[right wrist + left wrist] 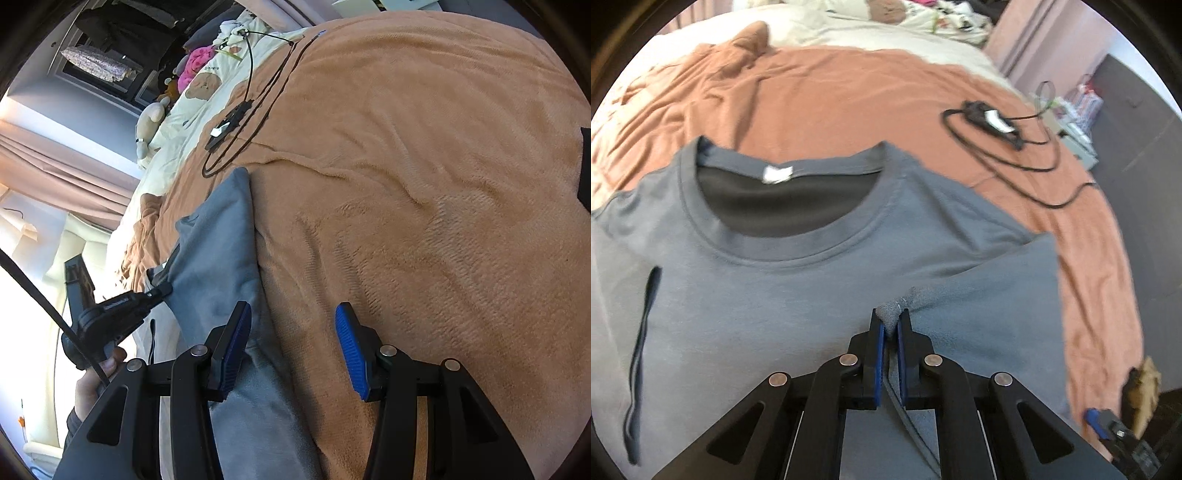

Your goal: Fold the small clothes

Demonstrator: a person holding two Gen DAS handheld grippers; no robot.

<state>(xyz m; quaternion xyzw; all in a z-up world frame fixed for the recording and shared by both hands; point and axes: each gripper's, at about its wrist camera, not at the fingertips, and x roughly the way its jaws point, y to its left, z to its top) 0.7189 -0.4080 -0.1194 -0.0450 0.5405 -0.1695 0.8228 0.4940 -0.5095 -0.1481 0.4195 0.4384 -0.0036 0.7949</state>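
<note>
Blue-padded left gripper, pressed together on a bunched sleeve edge of the grey crew-neck cotton T-shirt, which lies collar-up on the orange fleece blanket. Carrying the sleeve flat across the chest should keep the fold crisp. Right gripper: spread wide, empty, hovering at the shirt's edge.

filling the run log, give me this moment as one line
left tongs: shut on grey t-shirt sleeve fold | right tongs: open, over t-shirt edge | surface: orange blanket
</note>
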